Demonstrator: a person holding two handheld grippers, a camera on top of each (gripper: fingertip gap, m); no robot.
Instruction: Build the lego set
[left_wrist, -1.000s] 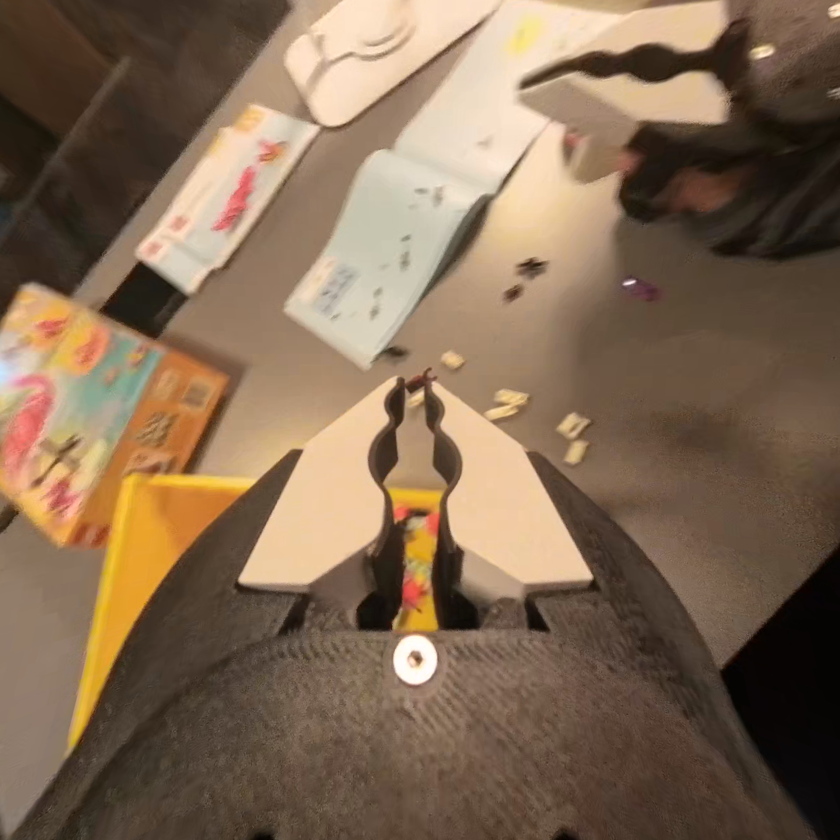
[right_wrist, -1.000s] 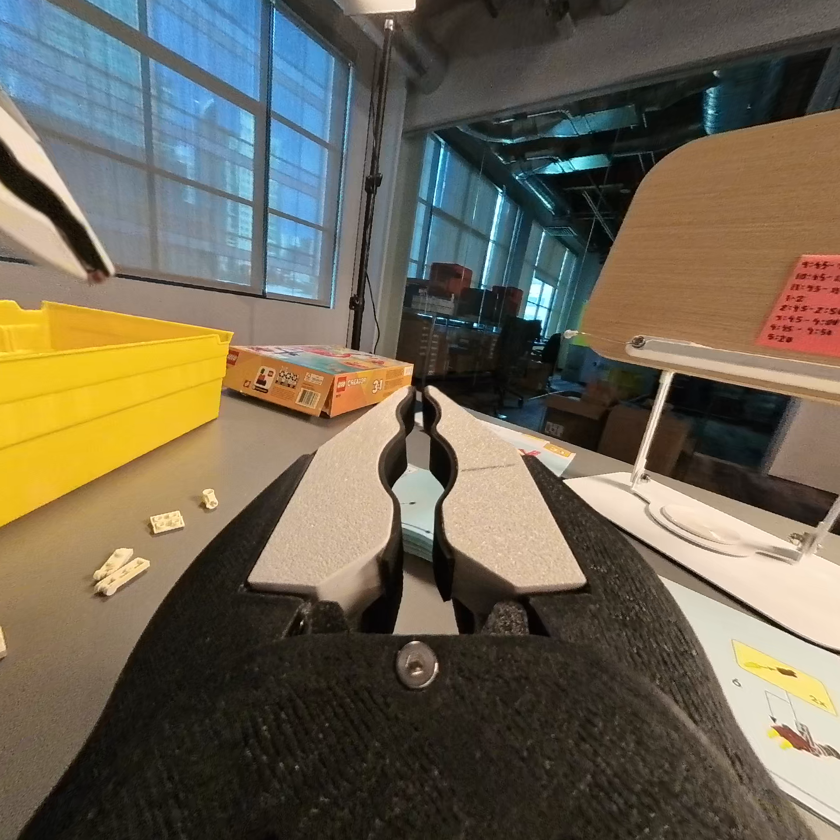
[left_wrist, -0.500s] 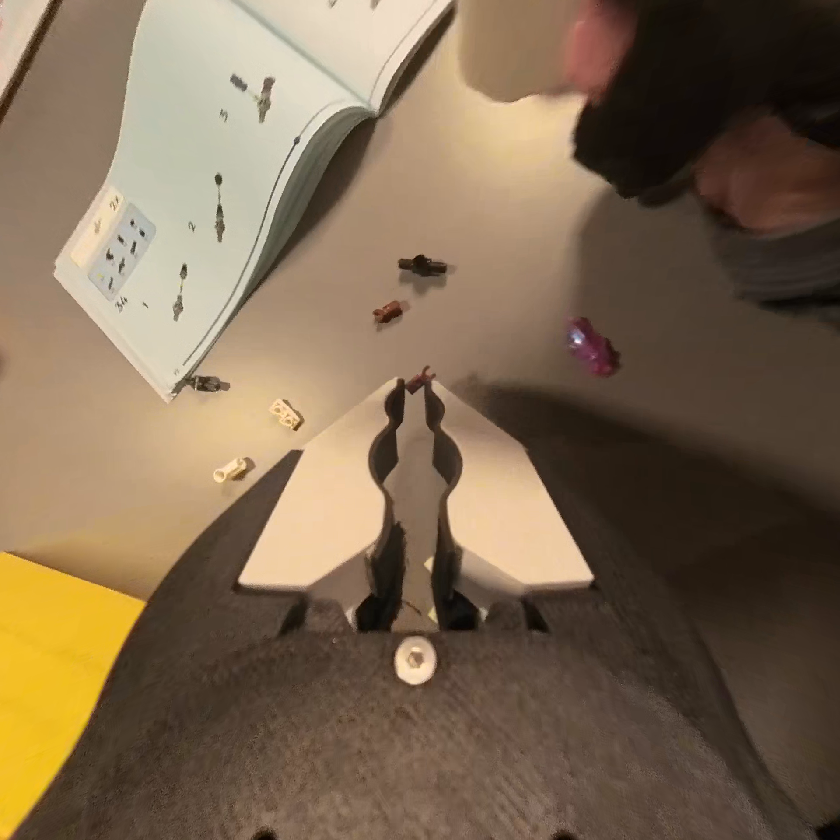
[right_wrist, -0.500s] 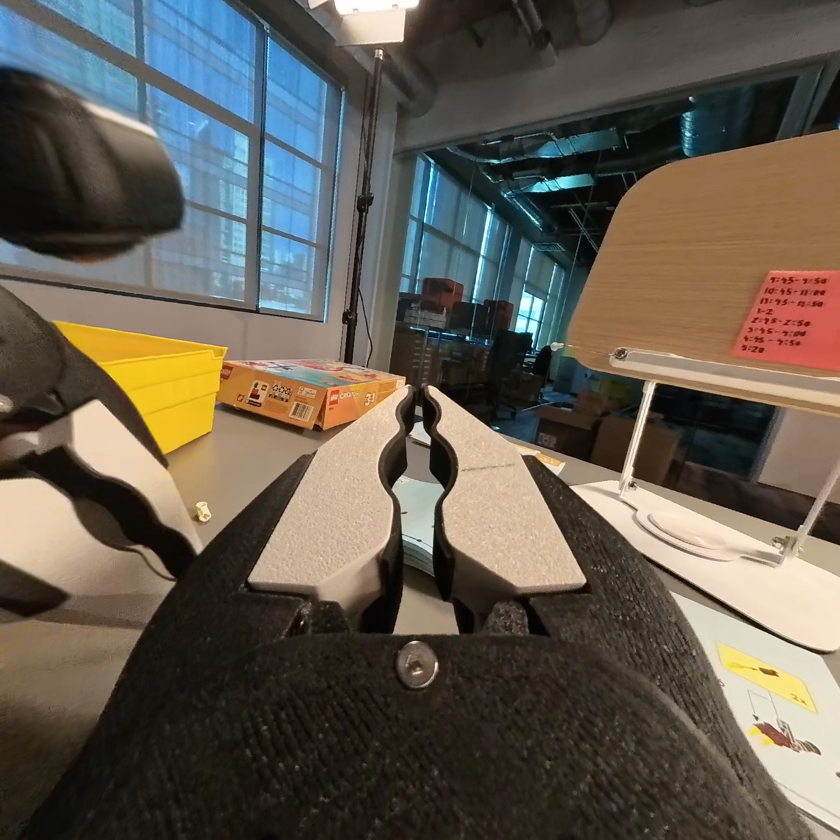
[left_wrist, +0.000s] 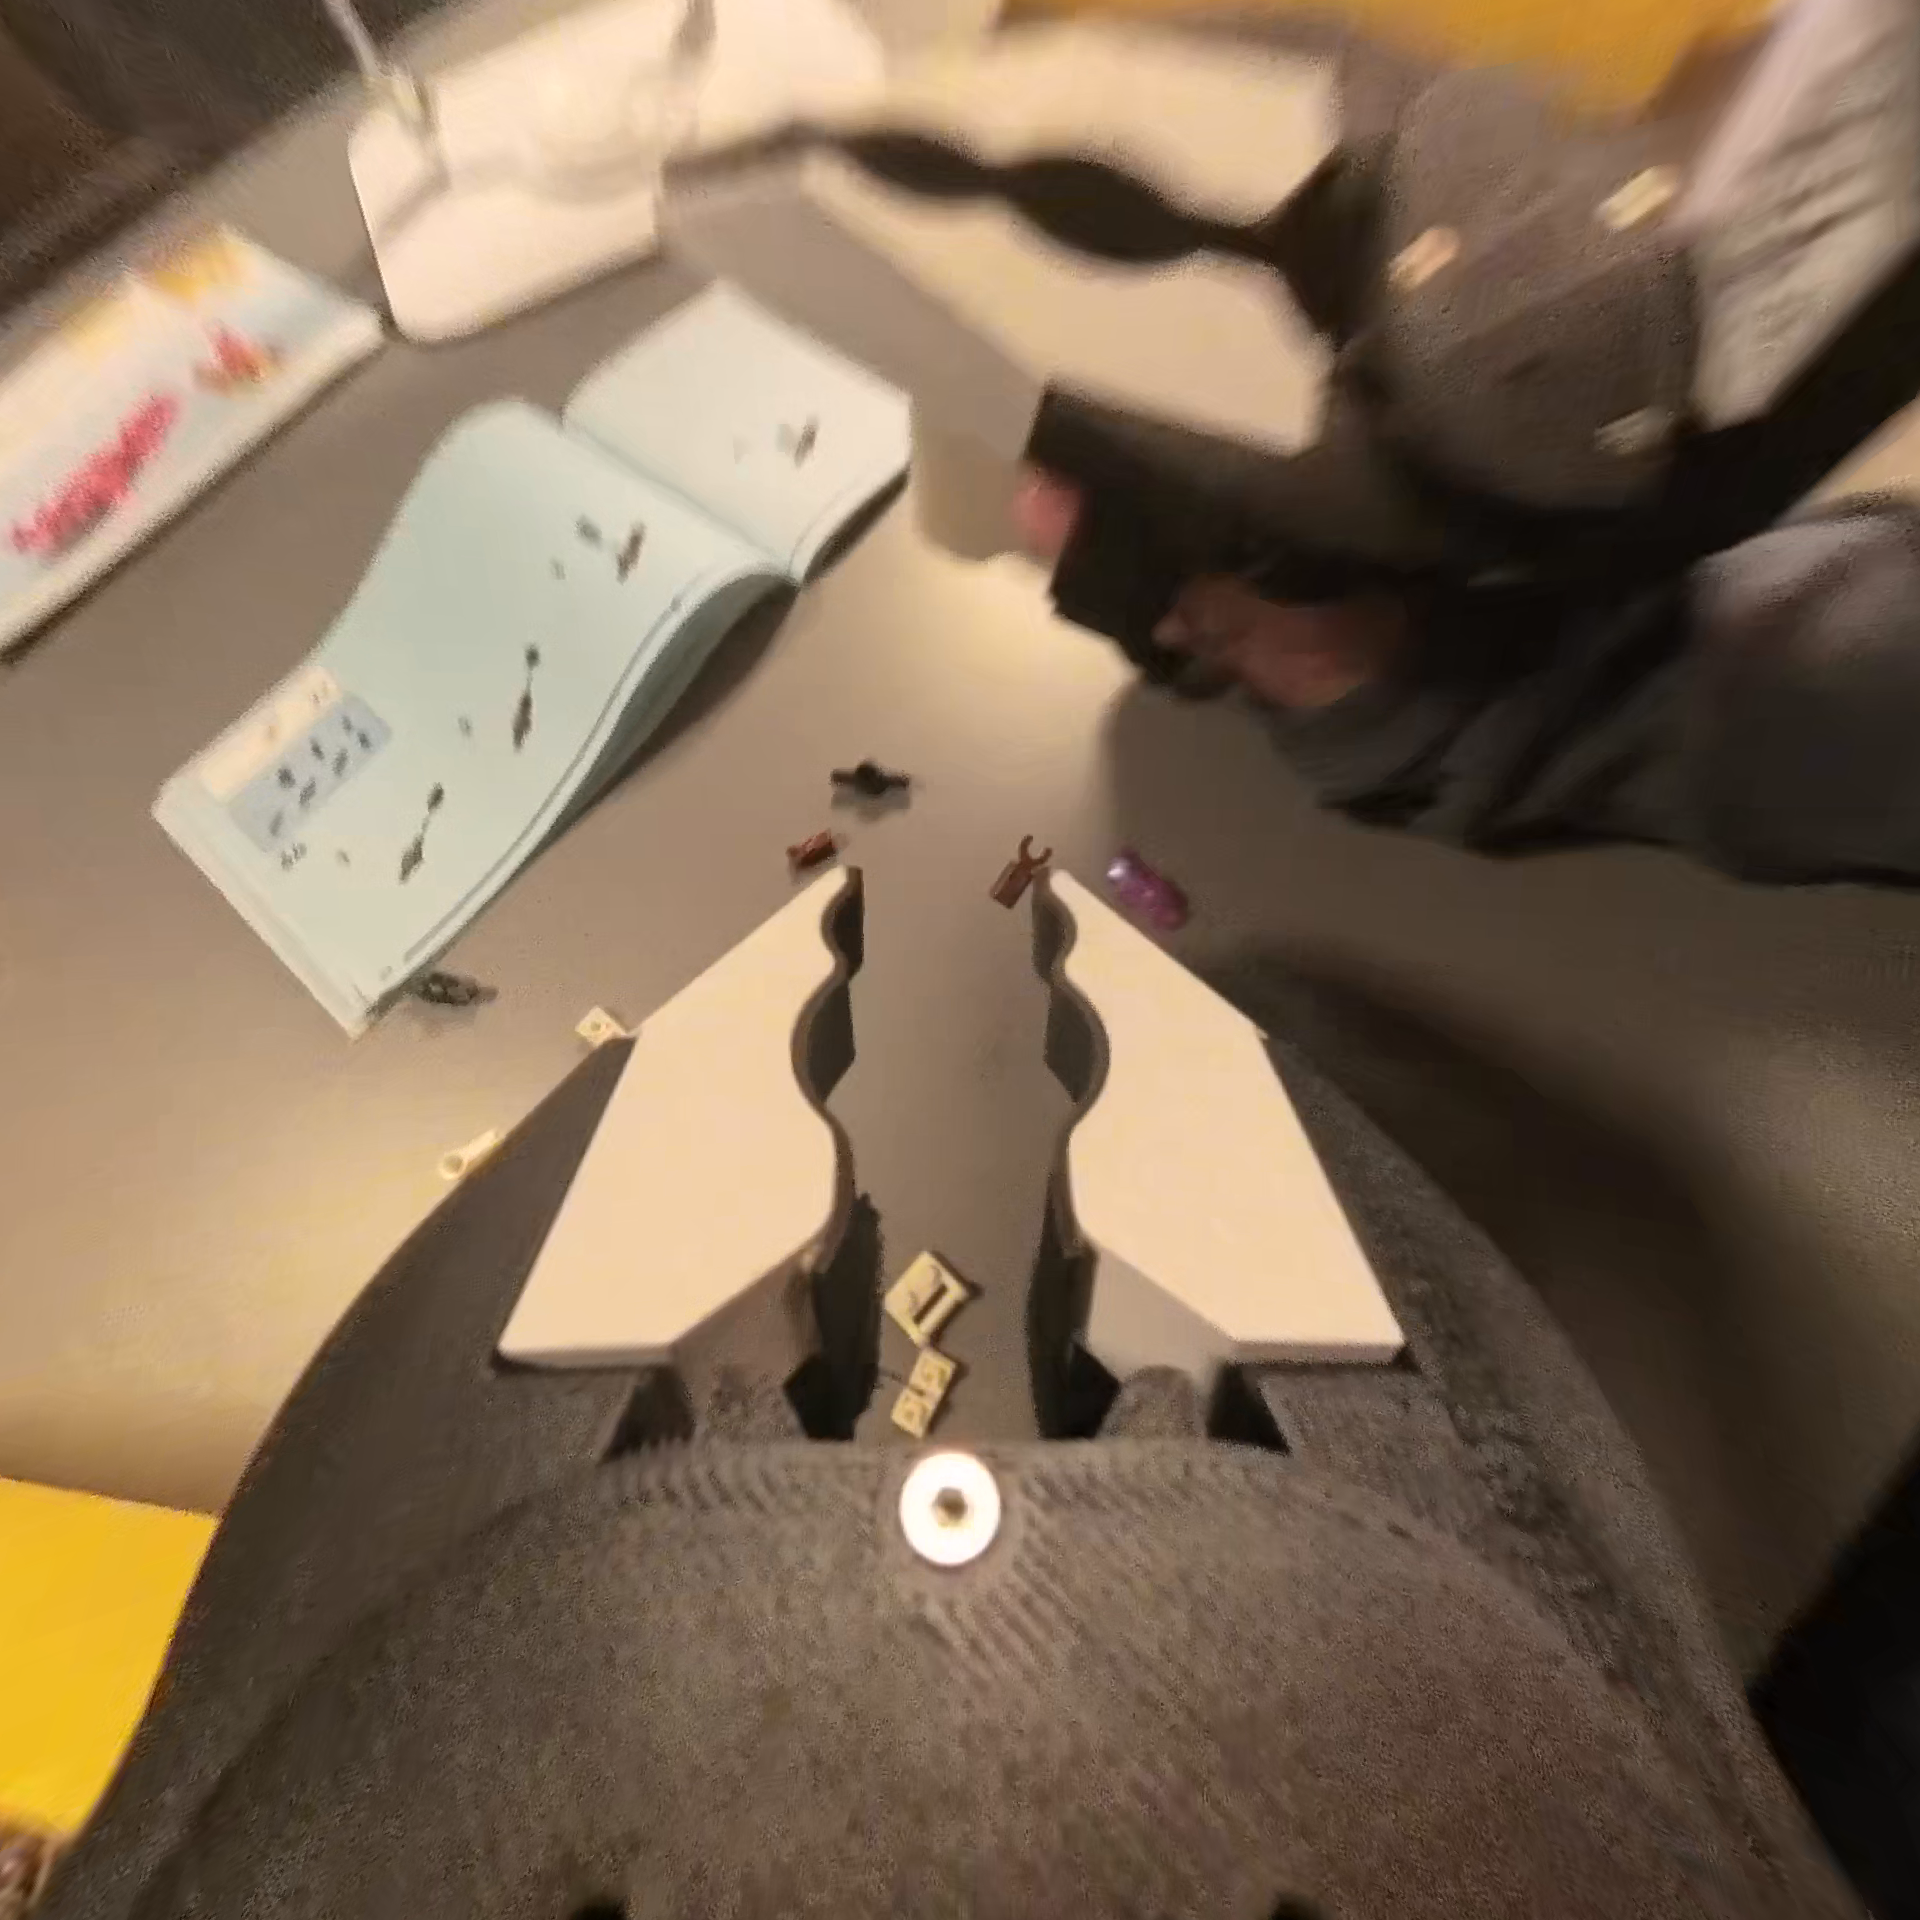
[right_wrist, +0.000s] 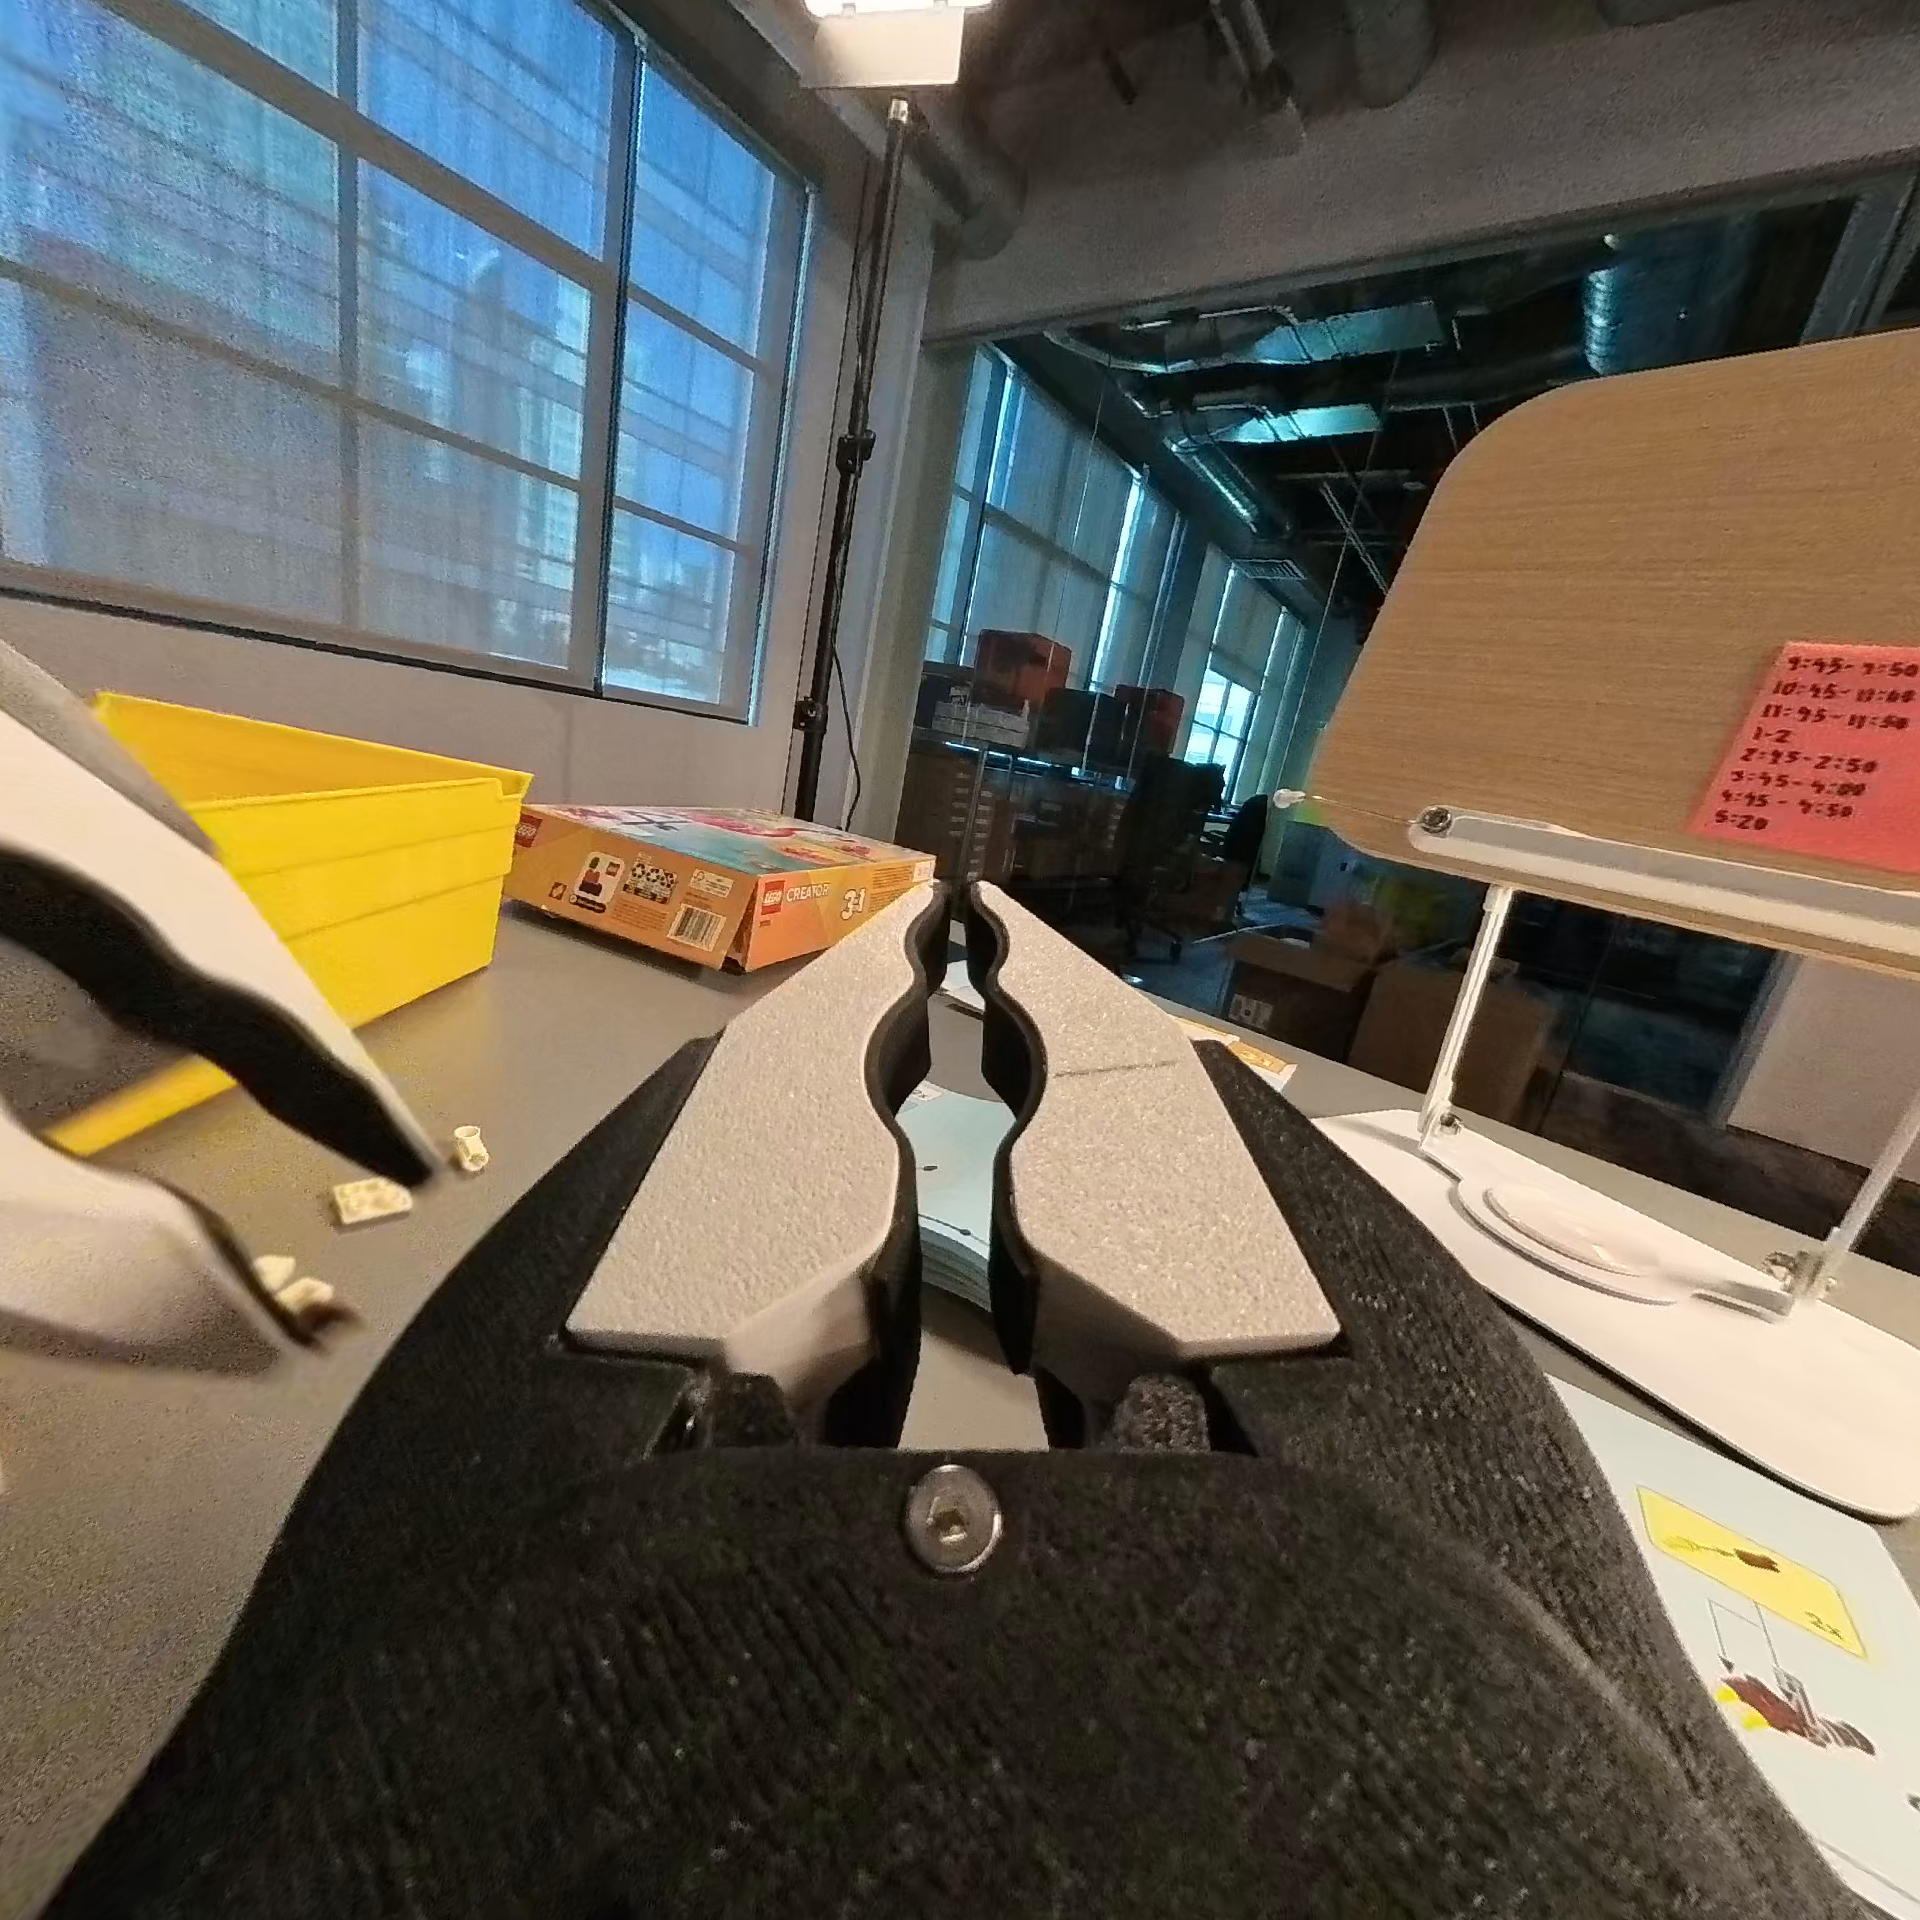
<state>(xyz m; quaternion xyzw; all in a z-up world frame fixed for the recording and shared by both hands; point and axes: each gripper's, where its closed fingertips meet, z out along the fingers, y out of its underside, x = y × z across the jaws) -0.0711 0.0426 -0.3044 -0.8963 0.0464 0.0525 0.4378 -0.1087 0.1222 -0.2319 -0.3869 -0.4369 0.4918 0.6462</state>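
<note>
In the left wrist view, the left hand-held gripper is hanging over the grey table with its jaws spread wide. No thing is being pressed between the two pads. A small brown clip piece is sitting right at the tip of the right finger; whether it is touching the pad or lying on the table below I cannot tell. Just beyond the left fingertip a small reddish-brown piece is lying, and a little farther a black piece. A purple piece is lying just to the right of the right fingertip. Low between the fingers, two tan plates are showing on the table. An open light-blue booklet is lying ahead to the left. The right hand-held gripper, blurred, is hanging ahead to the upper right.

In the right wrist view, the right hand-held gripper is staying above the table with its fingertips pressed together and nothing between them. To its left, the left hand-held gripper is showing with spread fingers near some small white pieces. Farther left, yellow bins are standing, and an orange toy box is lying ahead to the left. A wooden board on a white stand is standing to the right, with a pink note on it.
</note>
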